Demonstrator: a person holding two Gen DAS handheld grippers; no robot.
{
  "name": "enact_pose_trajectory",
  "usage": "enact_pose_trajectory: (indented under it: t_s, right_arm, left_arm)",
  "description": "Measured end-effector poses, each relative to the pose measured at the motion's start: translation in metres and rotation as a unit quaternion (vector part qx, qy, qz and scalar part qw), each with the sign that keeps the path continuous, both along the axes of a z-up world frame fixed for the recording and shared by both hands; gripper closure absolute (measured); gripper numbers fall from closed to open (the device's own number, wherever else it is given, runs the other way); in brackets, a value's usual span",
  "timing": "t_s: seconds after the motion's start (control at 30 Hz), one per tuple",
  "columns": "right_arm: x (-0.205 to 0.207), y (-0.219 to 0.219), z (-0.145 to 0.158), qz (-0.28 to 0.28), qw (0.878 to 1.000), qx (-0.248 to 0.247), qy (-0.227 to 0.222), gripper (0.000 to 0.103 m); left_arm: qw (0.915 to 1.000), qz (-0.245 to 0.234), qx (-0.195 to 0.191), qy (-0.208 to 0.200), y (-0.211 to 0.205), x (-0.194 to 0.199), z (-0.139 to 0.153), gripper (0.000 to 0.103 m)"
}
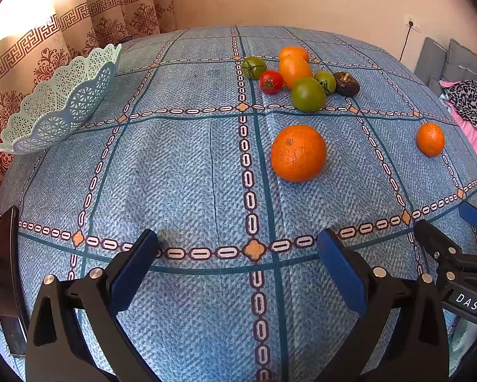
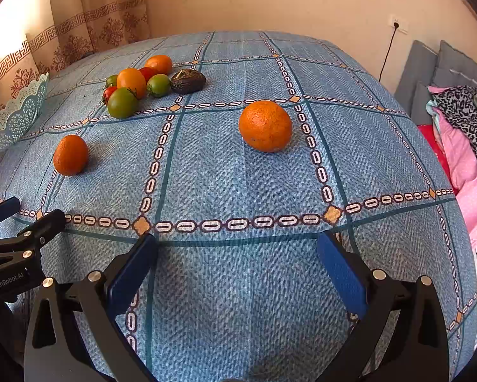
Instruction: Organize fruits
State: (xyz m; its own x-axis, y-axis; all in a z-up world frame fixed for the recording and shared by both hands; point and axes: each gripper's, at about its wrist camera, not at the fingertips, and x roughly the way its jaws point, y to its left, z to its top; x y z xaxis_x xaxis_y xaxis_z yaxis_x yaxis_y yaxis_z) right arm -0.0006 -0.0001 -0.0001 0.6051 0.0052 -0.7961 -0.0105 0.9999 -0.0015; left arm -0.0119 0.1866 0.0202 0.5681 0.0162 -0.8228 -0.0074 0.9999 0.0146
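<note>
In the left wrist view, a pale green lattice basket (image 1: 60, 102) sits tilted at the upper left of the frame, on a table covered by a blue patterned cloth (image 1: 174, 165). The basket's inside faces away, so what it holds cannot be told.

Right of it, in the upper middle, lies a cluster of fruit. Counted: three green tomatoes (image 1: 308, 94), one red tomato (image 1: 271, 81) with a second showing only in the right wrist view, two smooth orange fruits (image 1: 295, 70) touching each other, and one dark wrinkled fruit (image 1: 347, 84) at the cluster's right edge.

Below the cluster, near centre, rests a large orange (image 1: 298, 152), standing alone. At the far right, well apart, sits a smaller orange (image 1: 430, 139).

The oranges look firm with pebbled skin, likely to grip well across their widest part. The tomatoes look smooth, soft and easily bruised, so a light squeeze at the middle seems wise. All of them are round and may roll.

At the bottom of the frame, the left gripper (image 1: 238, 245) hovers over the cloth, jaws spread wide and empty.

In the right wrist view, the right gripper (image 2: 238, 245) sits at bottom centre, likewise spread wide and holding nothing.
</note>
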Motion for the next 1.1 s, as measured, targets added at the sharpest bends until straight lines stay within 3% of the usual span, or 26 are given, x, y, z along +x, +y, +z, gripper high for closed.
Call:
enact_pose_trajectory:
  t_s: [1.1]
  right_arm:
    - [-0.0015, -0.0004, 0.0024, 0.015, 1.0, 0.001, 0.006, 0.005]
  left_arm:
    - [1.0, -0.005, 0.003, 0.001, 0.0009, 0.002, -0.0013, 0.002]
